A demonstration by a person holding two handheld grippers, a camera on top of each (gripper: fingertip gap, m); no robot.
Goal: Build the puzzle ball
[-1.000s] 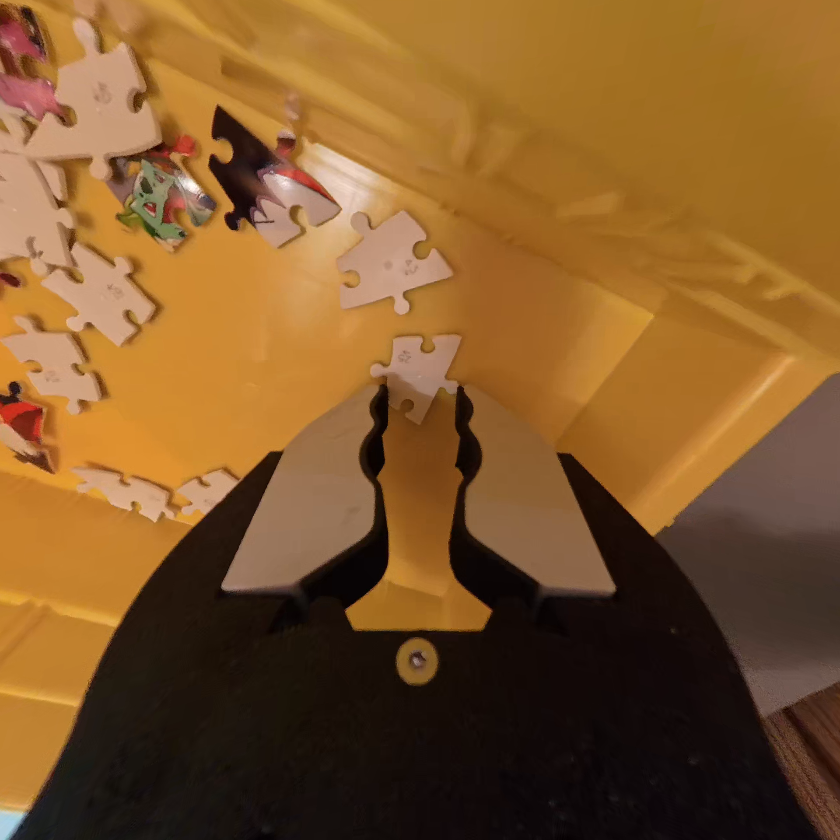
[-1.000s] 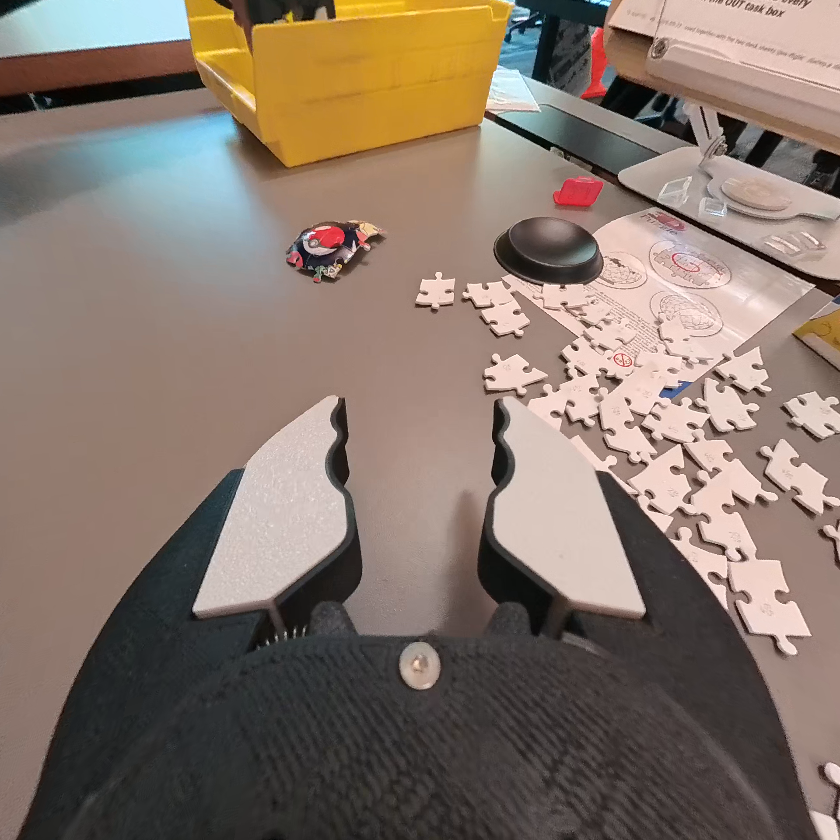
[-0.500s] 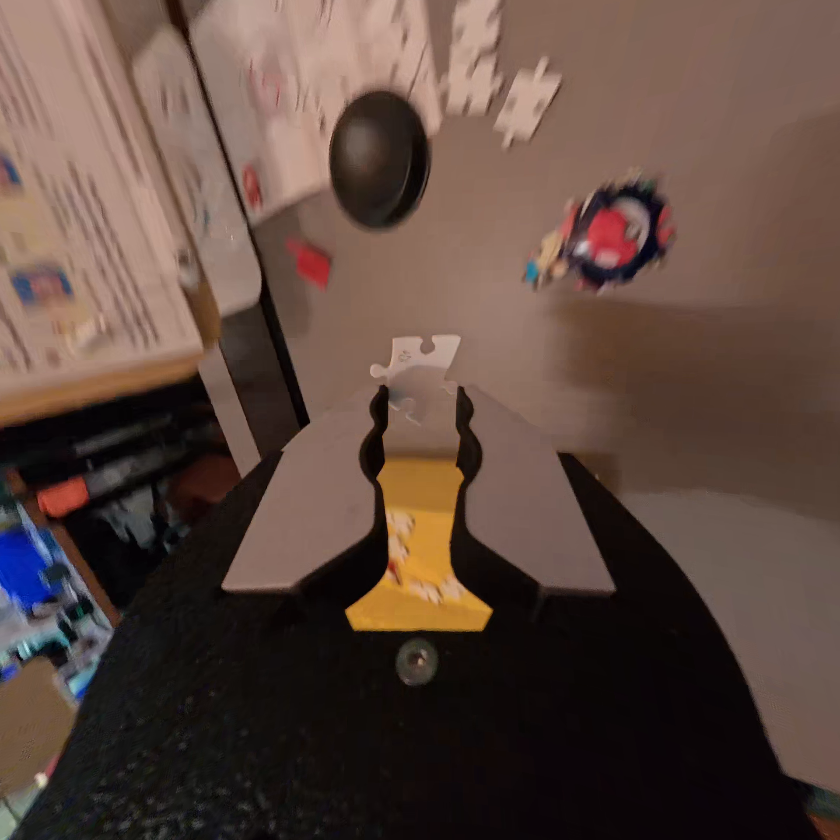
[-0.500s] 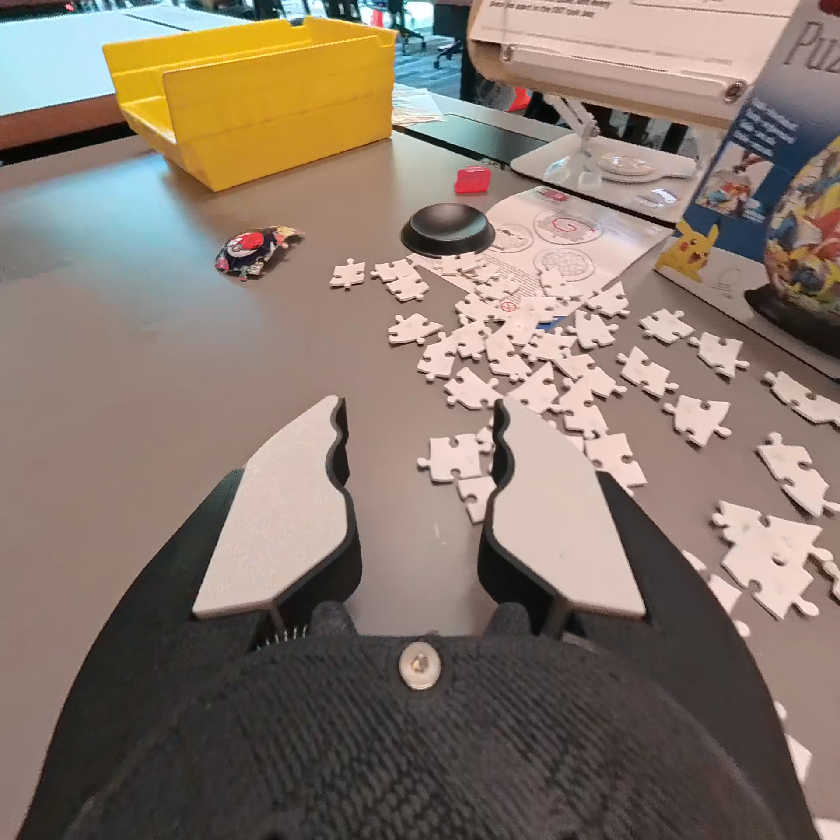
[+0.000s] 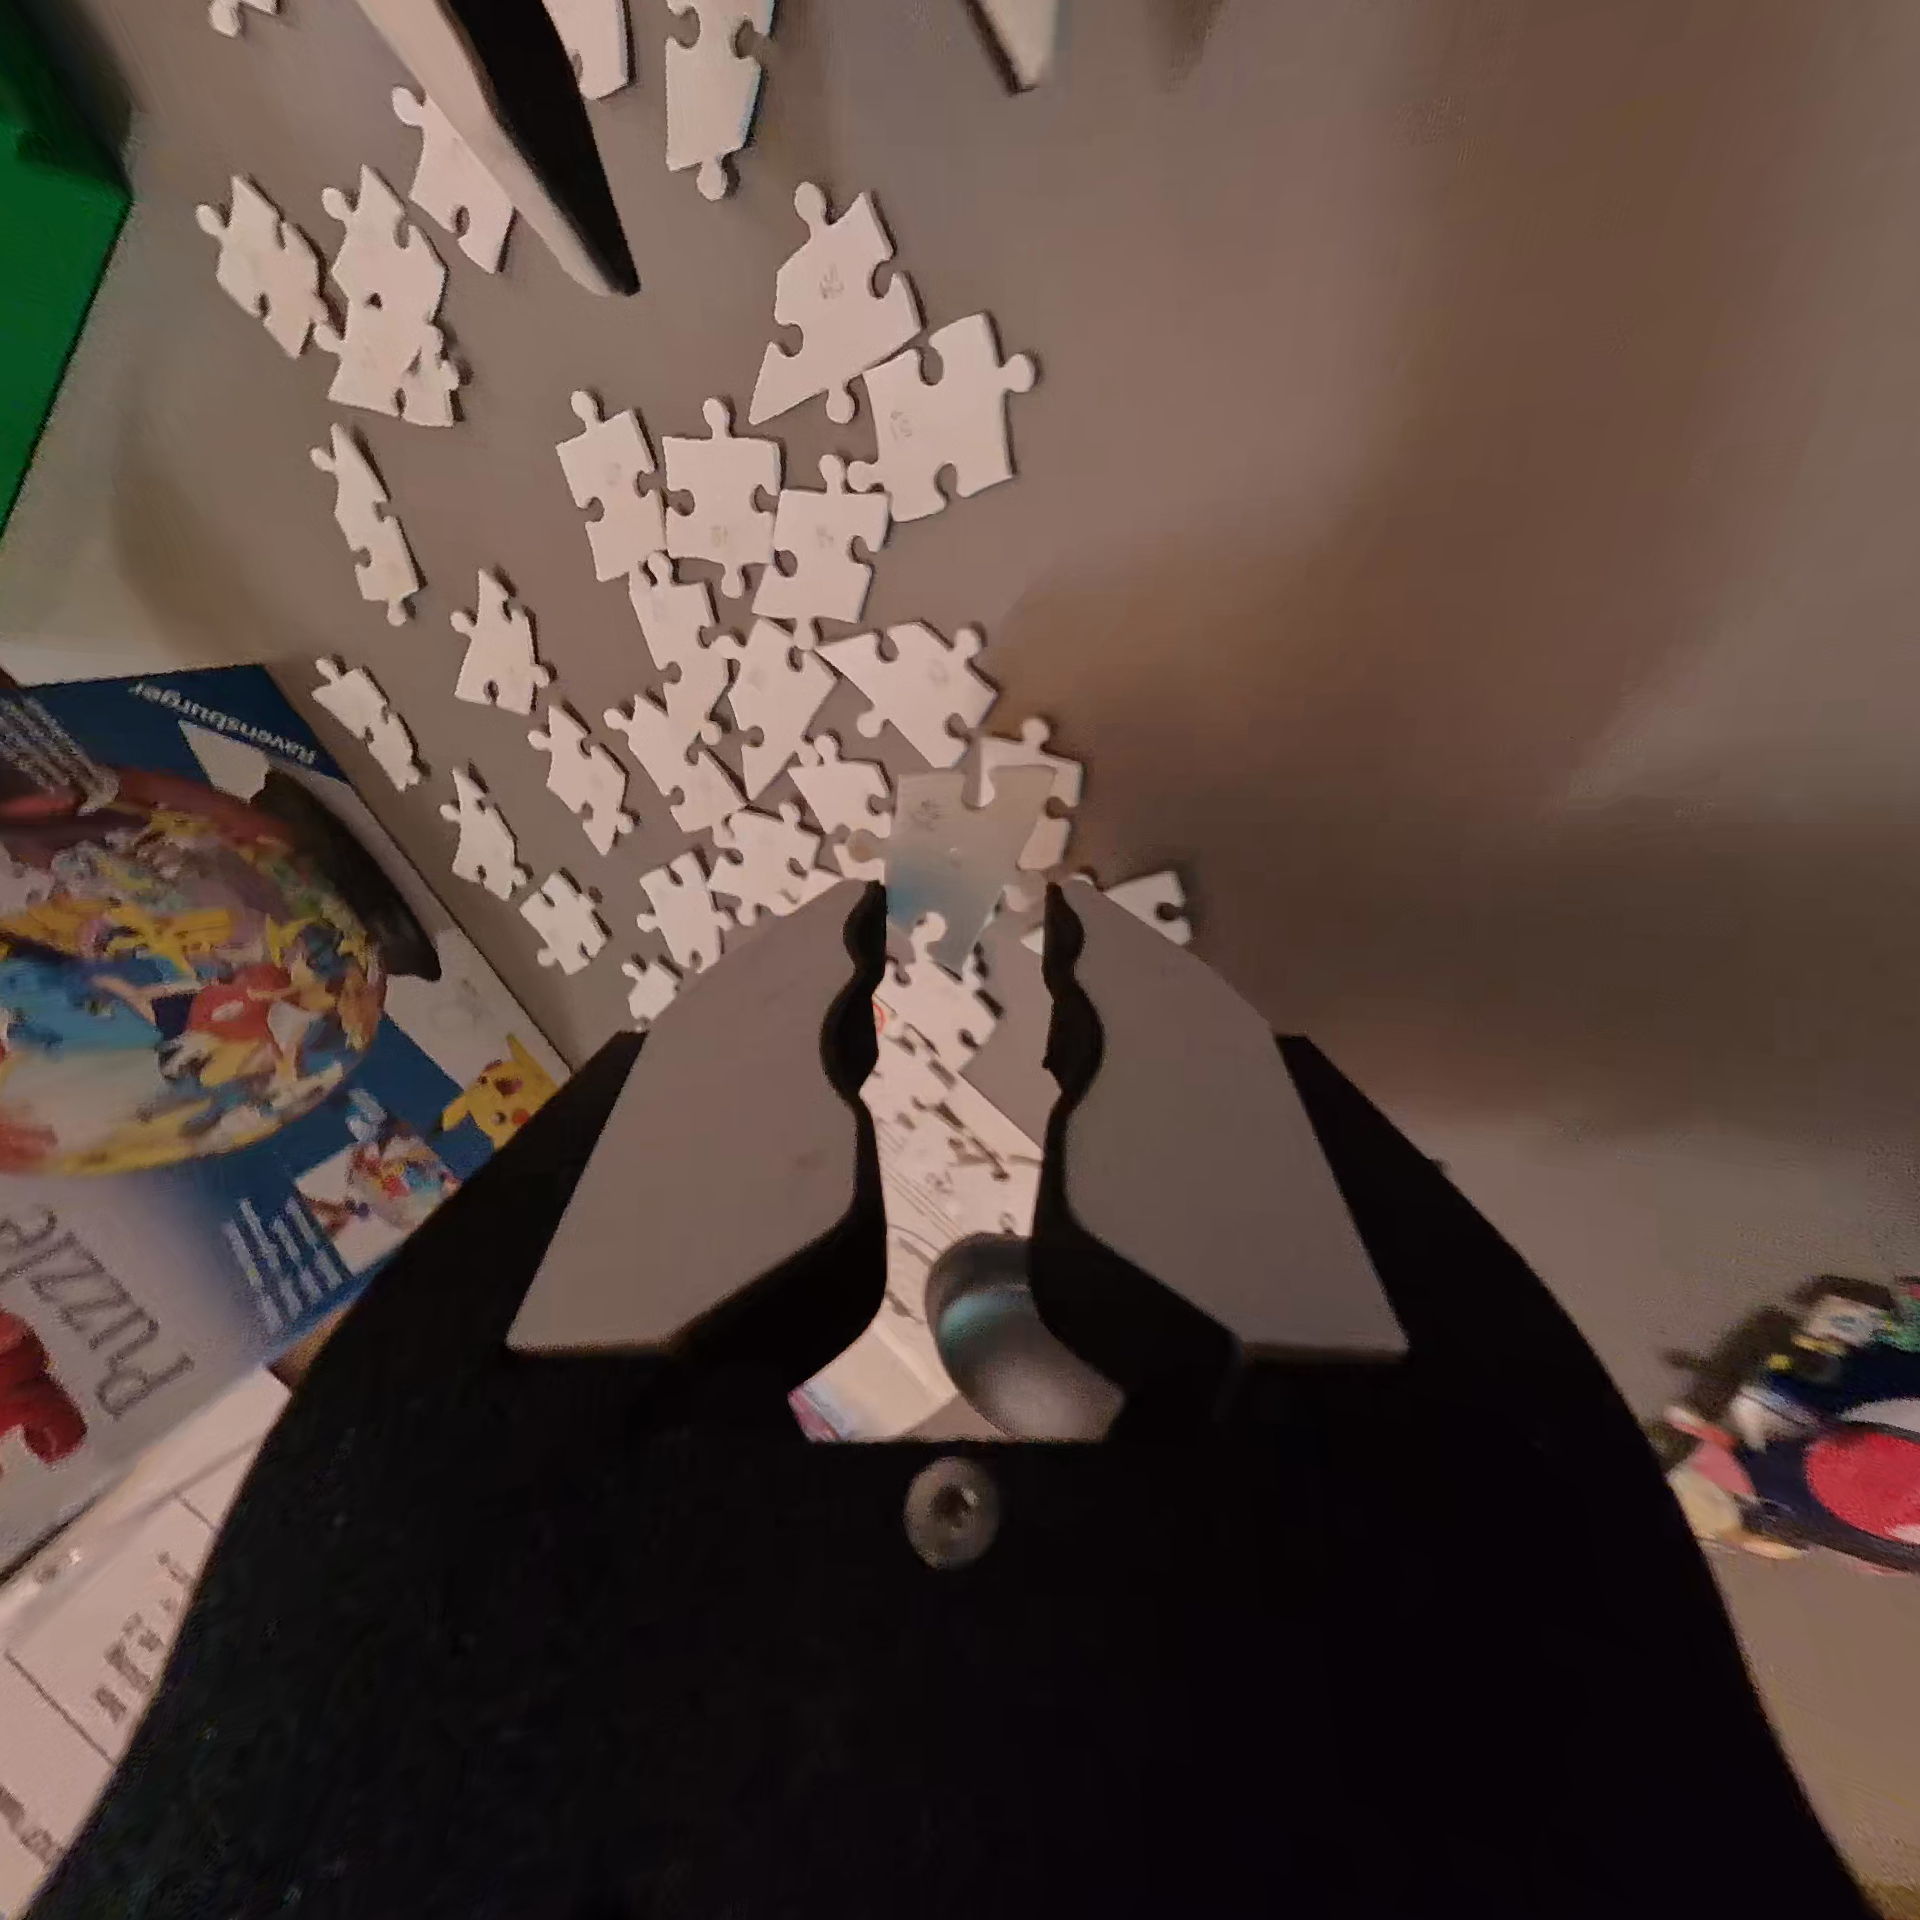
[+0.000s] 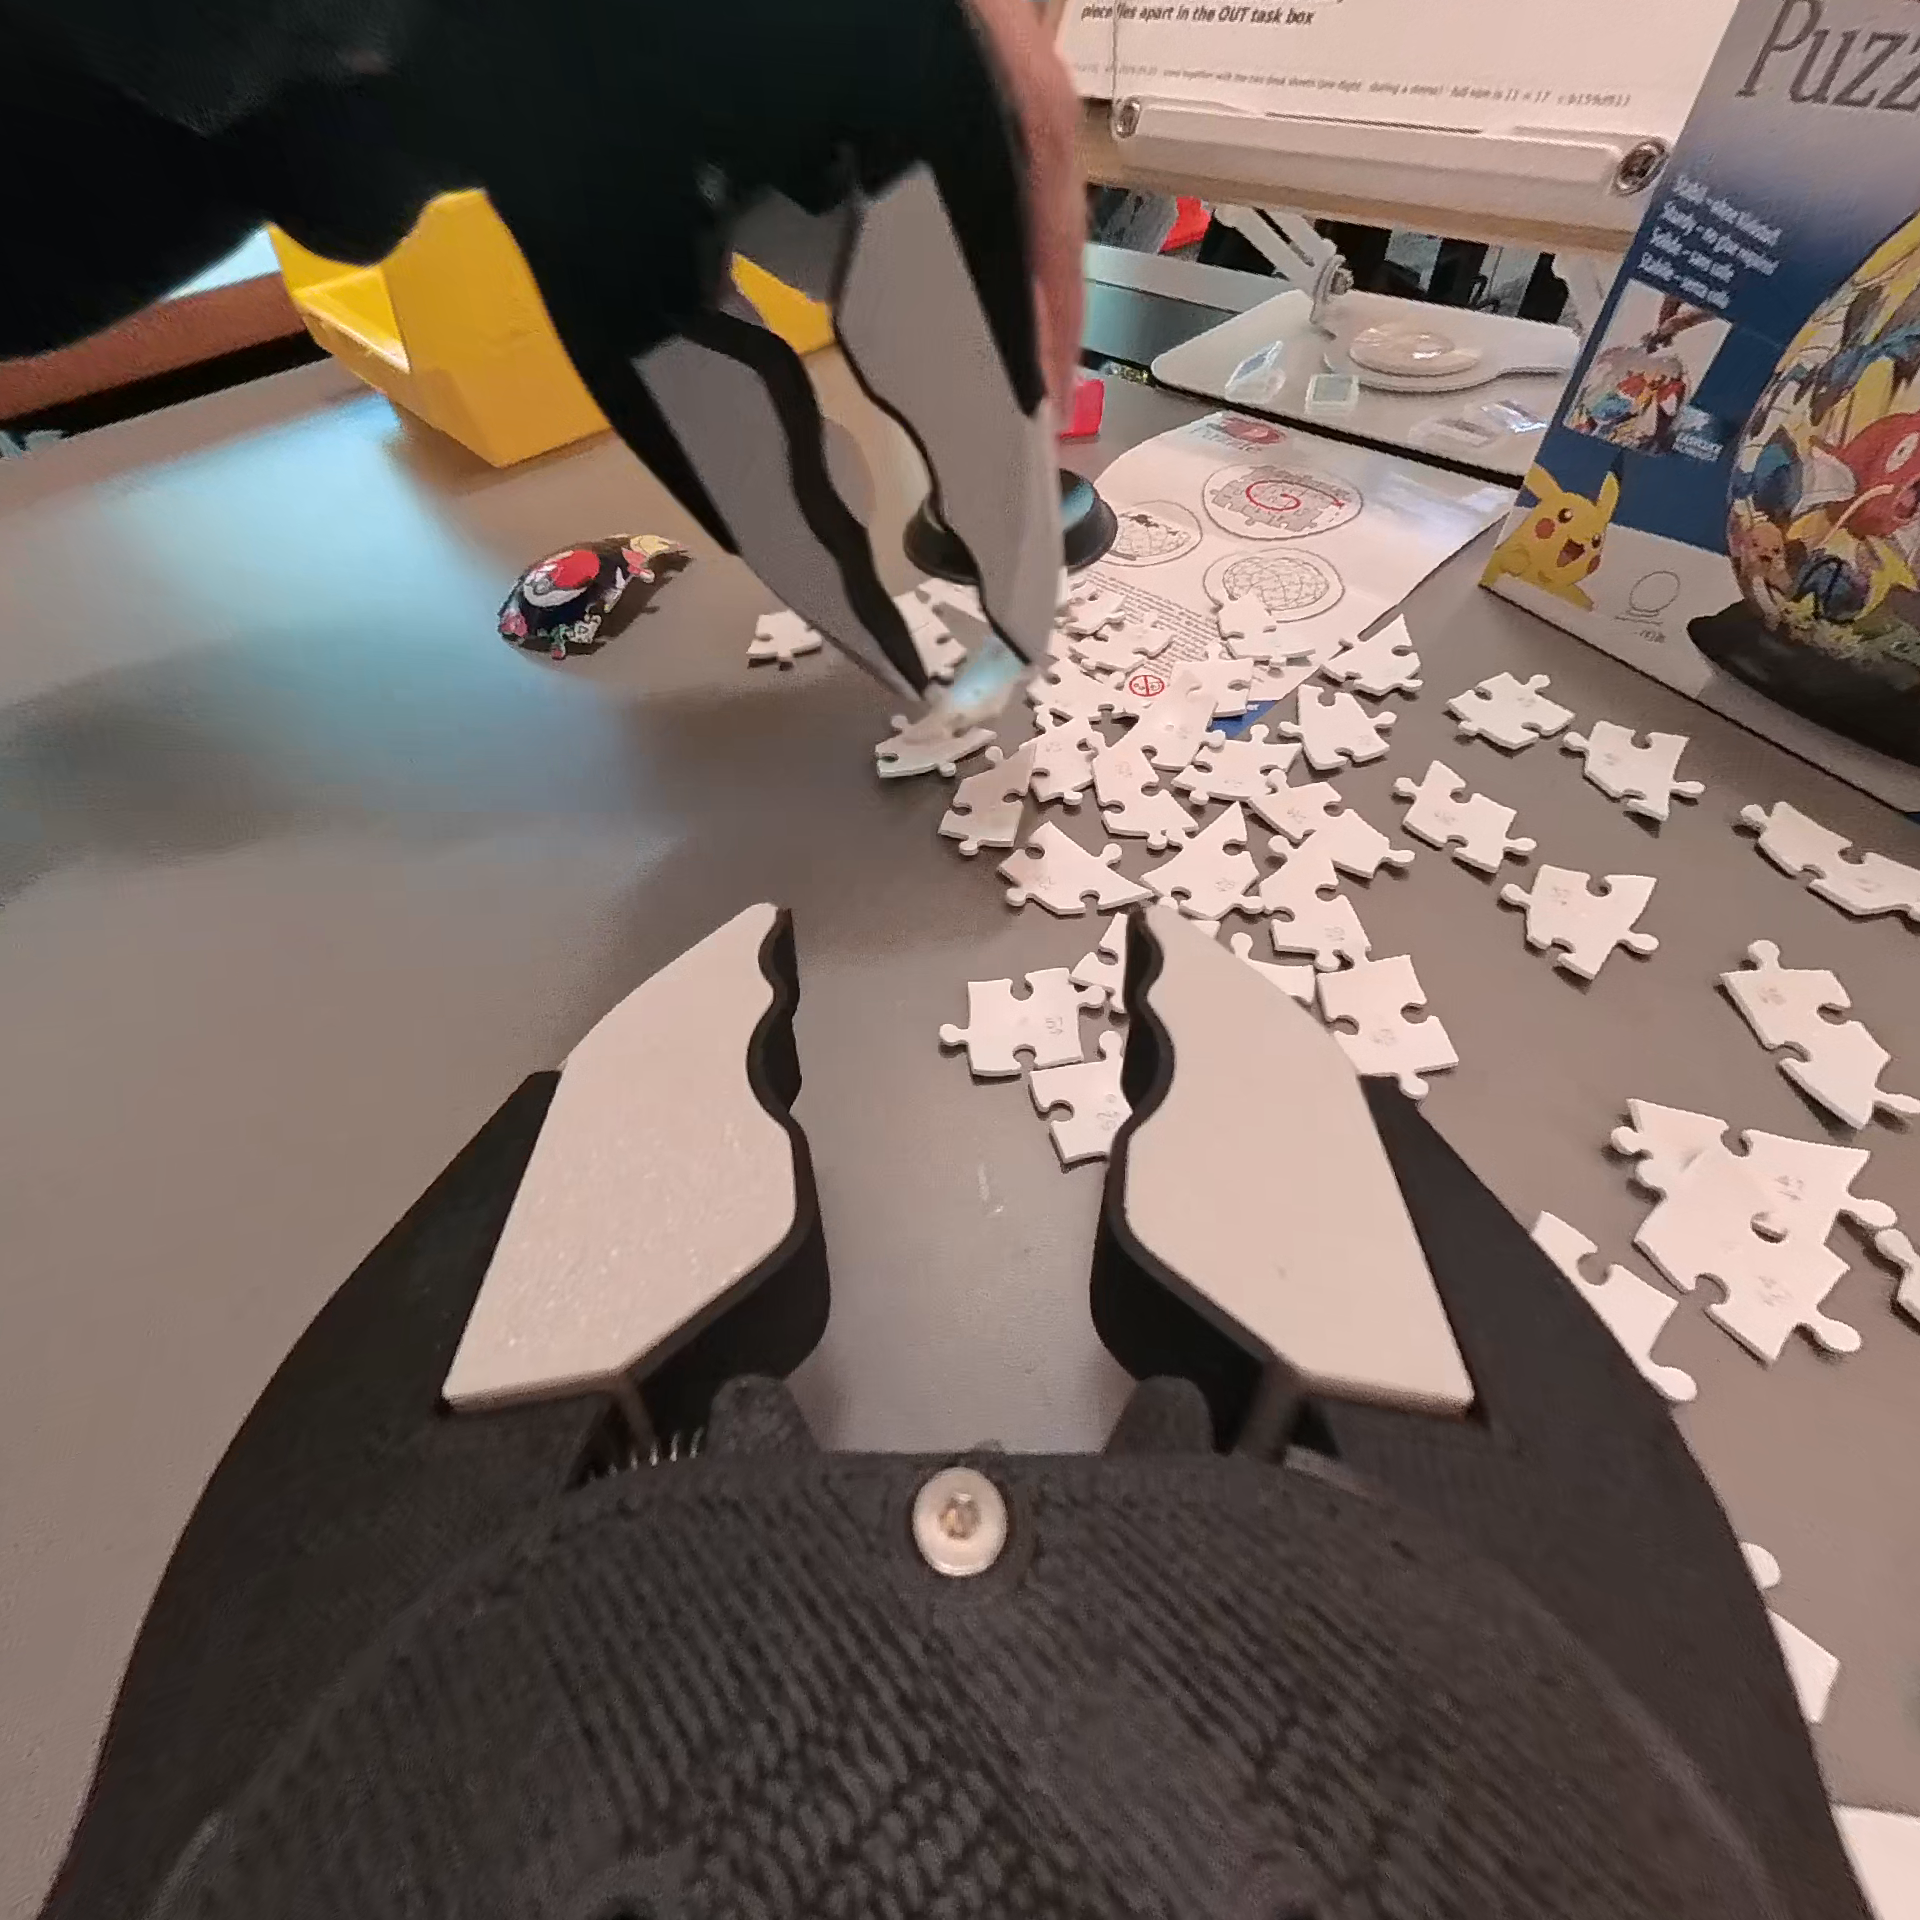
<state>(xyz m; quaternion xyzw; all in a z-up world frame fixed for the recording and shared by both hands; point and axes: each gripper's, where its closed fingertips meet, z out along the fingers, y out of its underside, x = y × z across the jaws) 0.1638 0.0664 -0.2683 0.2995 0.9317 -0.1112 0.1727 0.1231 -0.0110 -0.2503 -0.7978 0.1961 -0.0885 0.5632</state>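
Observation:
My left gripper (image 5: 966, 899) is shut on a white, face-down puzzle piece (image 5: 961, 857) and holds it low over the near edge of the pile of loose white pieces (image 5: 727, 582). The right wrist view shows it reaching down from the upper left (image 6: 966, 675) with the piece (image 6: 982, 681) in its tips. My right gripper (image 6: 961, 935) is open and empty, just above the grey table beside the pile (image 6: 1195, 790). A small assembled coloured cap of the ball (image 6: 577, 597) lies on the table to the left; it also shows in the left wrist view (image 5: 1808, 1455).
A black round stand (image 6: 1086, 520) sits on the instruction sheet (image 6: 1278, 540), partly hidden by the left gripper. The puzzle box (image 6: 1766, 416) stands at the right. A yellow bin (image 6: 457, 343) is at the back left. A green box (image 5: 52, 208) is nearby. My right fingertips sit around 10 cm from my left ones. The ball (image 6: 577, 597) lies some 20 cm from my left tips, 25 cm from my right tips. It turns up in the left wrist view (image 5: 1855, 1391) as well.
My left gripper has carried the piece out of the yellow bin and down to the pile on the table. My right gripper has swung right toward the pieces and stayed open.

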